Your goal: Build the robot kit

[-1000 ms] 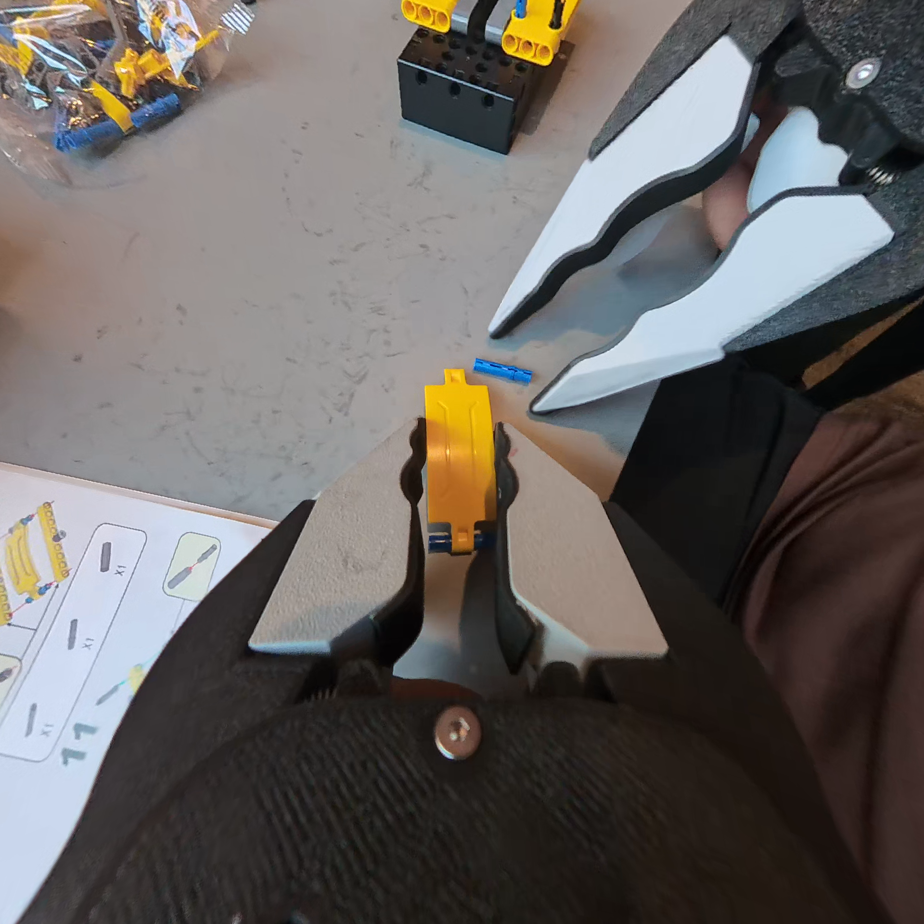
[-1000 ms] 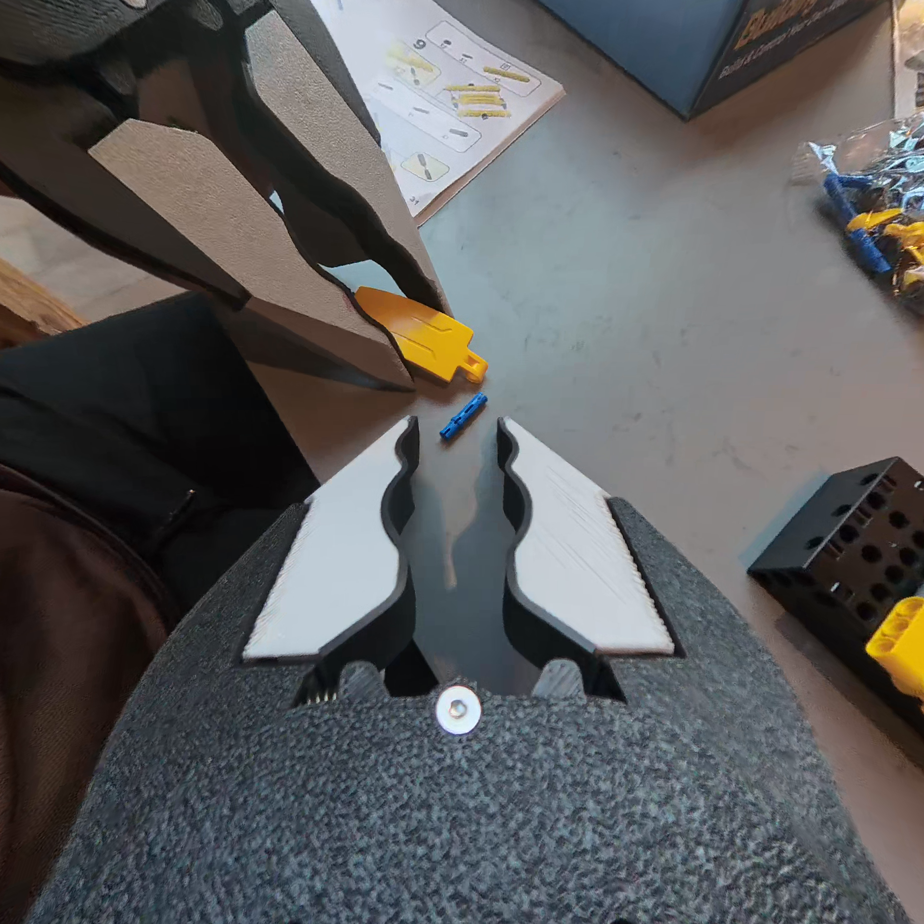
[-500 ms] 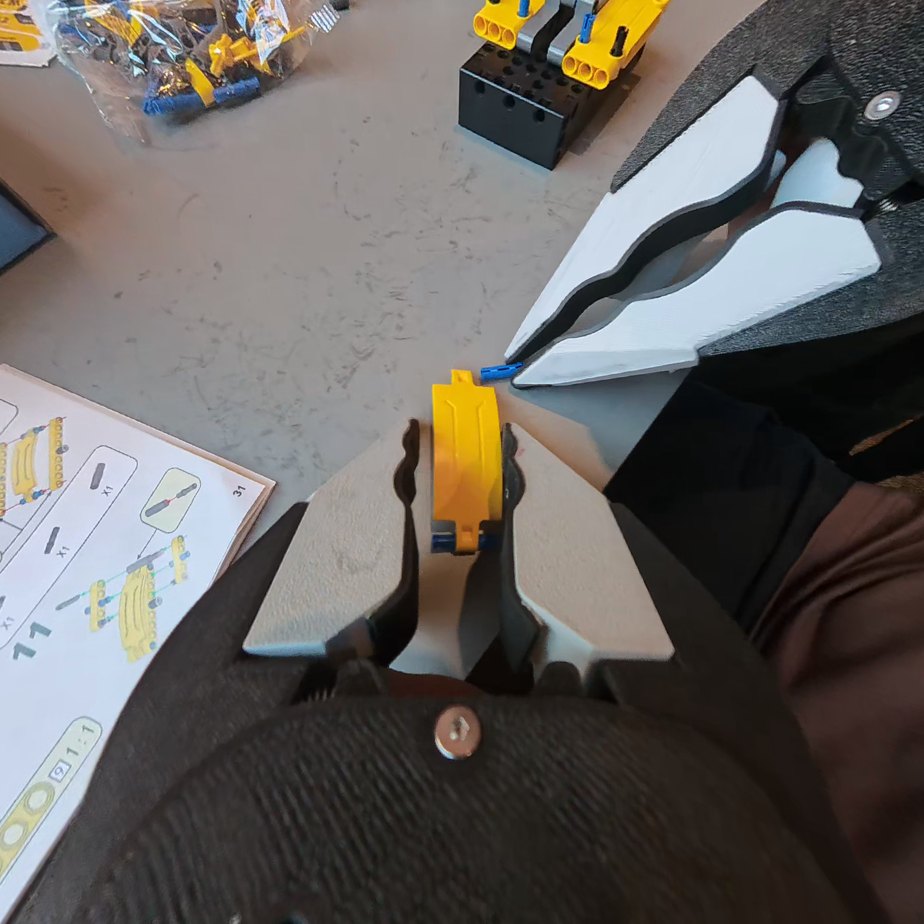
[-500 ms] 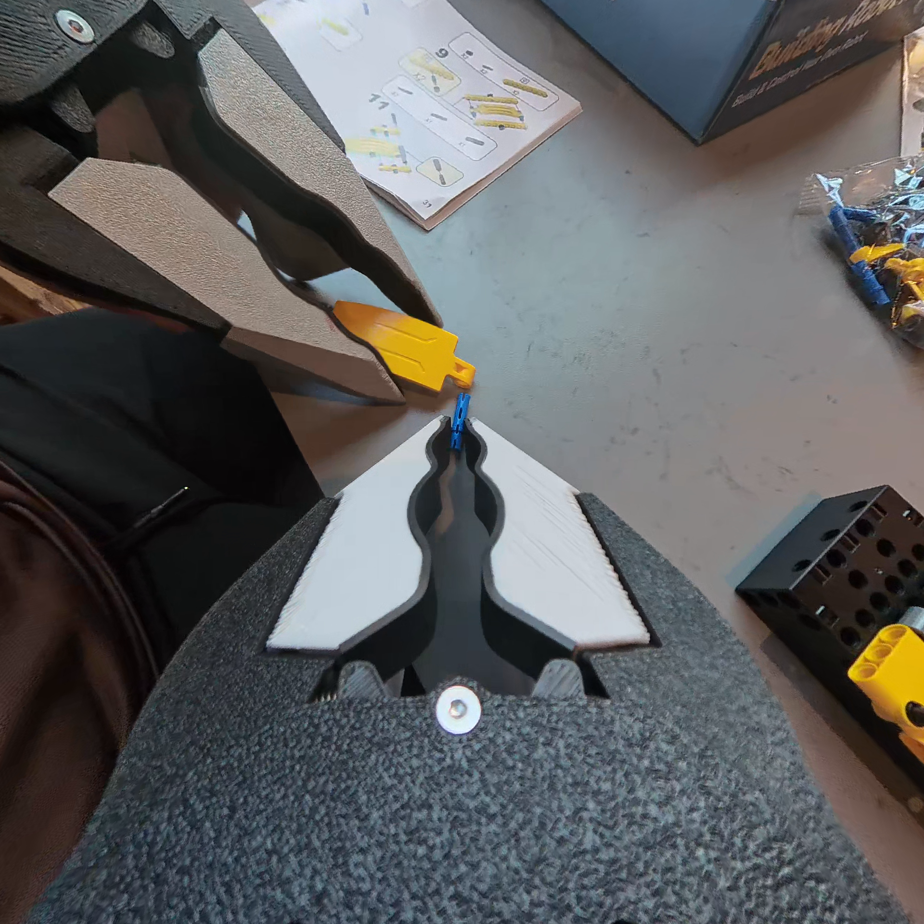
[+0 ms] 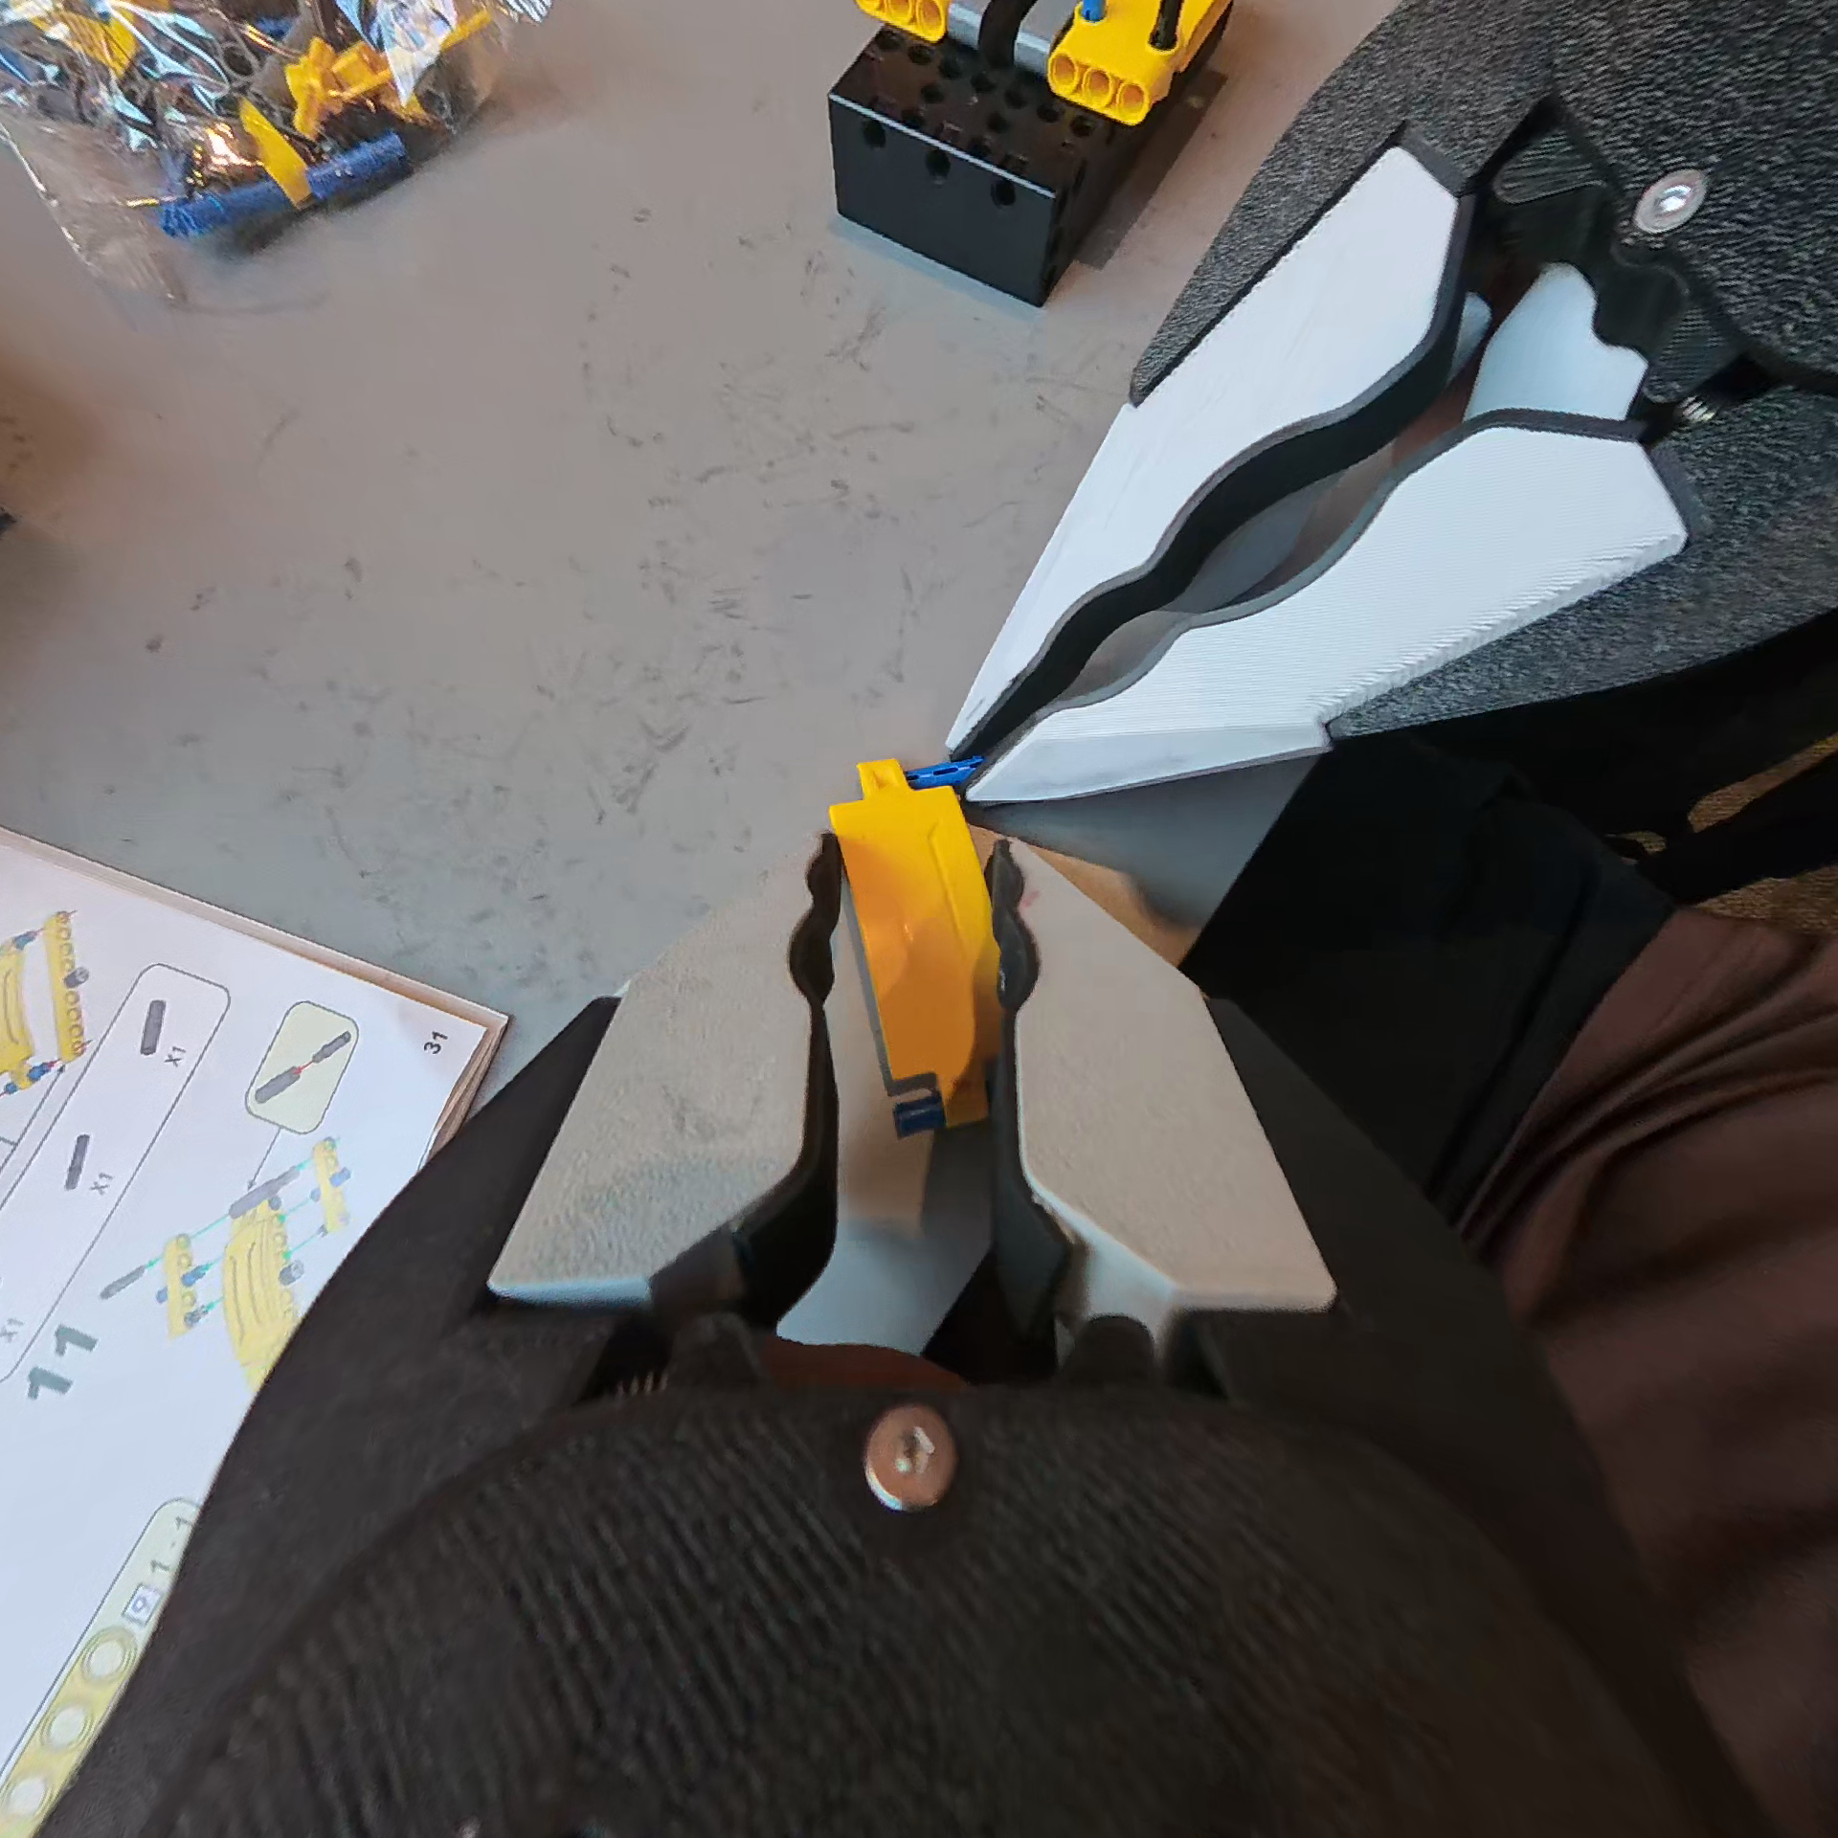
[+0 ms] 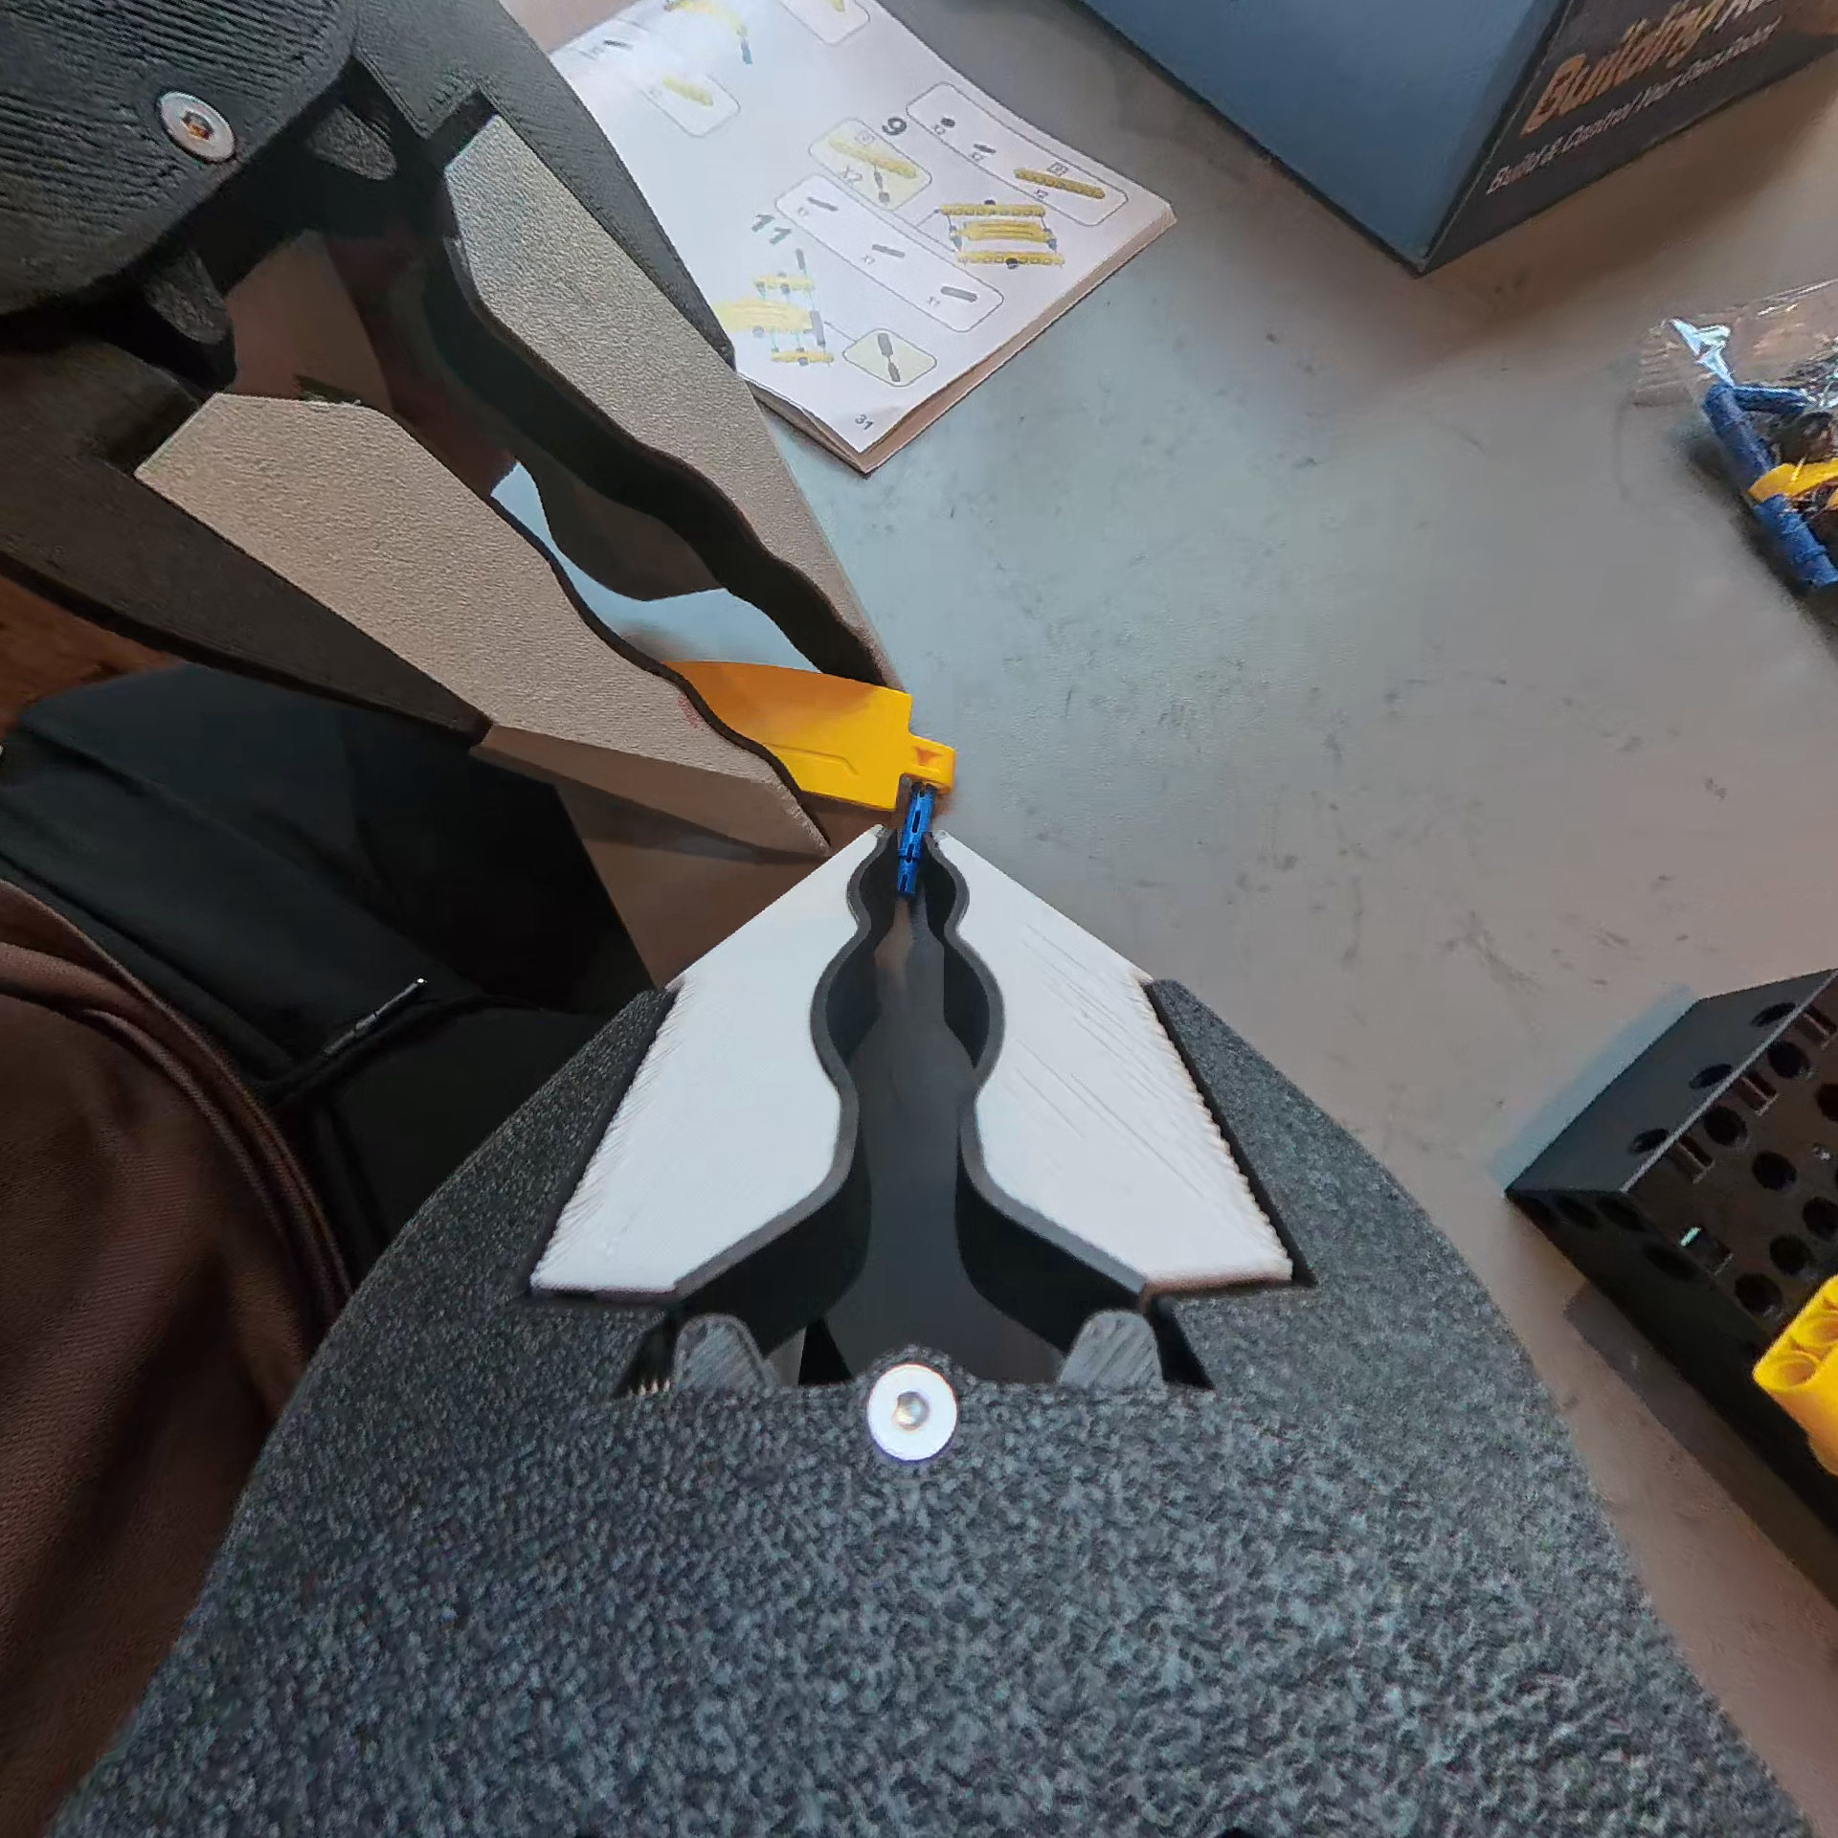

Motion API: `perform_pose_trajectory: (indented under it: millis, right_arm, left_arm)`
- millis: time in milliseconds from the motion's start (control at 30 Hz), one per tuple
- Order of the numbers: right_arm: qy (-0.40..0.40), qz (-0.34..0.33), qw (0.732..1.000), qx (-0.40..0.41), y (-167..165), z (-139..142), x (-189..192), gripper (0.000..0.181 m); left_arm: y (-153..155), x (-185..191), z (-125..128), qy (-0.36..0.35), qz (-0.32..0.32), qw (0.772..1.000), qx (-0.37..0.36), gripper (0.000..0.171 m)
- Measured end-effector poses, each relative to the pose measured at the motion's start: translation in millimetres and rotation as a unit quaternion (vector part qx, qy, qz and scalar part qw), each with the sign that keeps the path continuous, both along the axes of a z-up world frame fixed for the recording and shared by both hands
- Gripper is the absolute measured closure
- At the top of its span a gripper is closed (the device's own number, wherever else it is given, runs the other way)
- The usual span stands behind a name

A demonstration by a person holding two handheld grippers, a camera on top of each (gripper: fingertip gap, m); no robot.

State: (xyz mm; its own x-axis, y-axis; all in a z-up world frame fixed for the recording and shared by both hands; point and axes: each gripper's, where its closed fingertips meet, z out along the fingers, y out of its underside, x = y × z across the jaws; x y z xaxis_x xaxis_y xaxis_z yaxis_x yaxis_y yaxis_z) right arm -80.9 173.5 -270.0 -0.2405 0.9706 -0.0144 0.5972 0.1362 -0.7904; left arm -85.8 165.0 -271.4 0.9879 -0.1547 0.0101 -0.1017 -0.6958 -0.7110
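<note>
My left gripper (image 5: 910, 855) is shut on a curved yellow panel piece (image 5: 920, 945), held a little above the grey table; a small blue pin (image 5: 917, 1116) sits in its rear end. My right gripper (image 6: 907, 840) is shut on a small blue pin (image 6: 910, 835) and holds its free end against the tab (image 6: 935, 761) at the front of the yellow panel (image 6: 826, 736). In the left wrist view the right gripper (image 5: 970, 771) comes in from the upper right with the blue pin (image 5: 935, 771) touching the tab. The left gripper (image 6: 845, 756) shows at upper left in the right wrist view.
An open instruction booklet (image 5: 149, 1144) (image 6: 895, 229) lies at the table's near edge. A black holed block with yellow parts (image 5: 985, 169) (image 6: 1711, 1184) and a clear bag of loose parts (image 5: 249, 109) (image 6: 1770, 448) stand farther off. A blue box (image 6: 1392, 109) is at the back. A person's dark sleeve (image 5: 1641, 1194) is close by. Only a small space, under 4 cm, lies between the two pairs of fingers.
My right gripper shut on the blue pin, lifted it off the table and brought it to the tab of the yellow panel. My left gripper tilted the panel slightly.
</note>
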Motion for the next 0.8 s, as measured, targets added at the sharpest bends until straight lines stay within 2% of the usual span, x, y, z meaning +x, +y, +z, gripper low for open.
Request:
perform_pose_trajectory:
  millis: [433,600,800]
  right_arm:
    - [0.002,-0.013,1.0,-0.009,2.8,0.9,-1.2,0.177]
    - [0.001,-0.013,1.0,-0.014,2.6,1.2,-1.2,0.177]
    - [0.001,-0.015,1.0,-0.013,2.9,1.0,-1.3,0.177]
  left_arm:
    - [-1.4,-1.1,1.9,-0.048,-0.001,0.999,-0.01,0.146]
    - [-3.6,-3.9,1.9,-0.031,0.004,0.999,-0.016,0.127]
    - [1.4,-3.7,-0.1,-0.001,-0.01,1.0,-0.022,0.135]
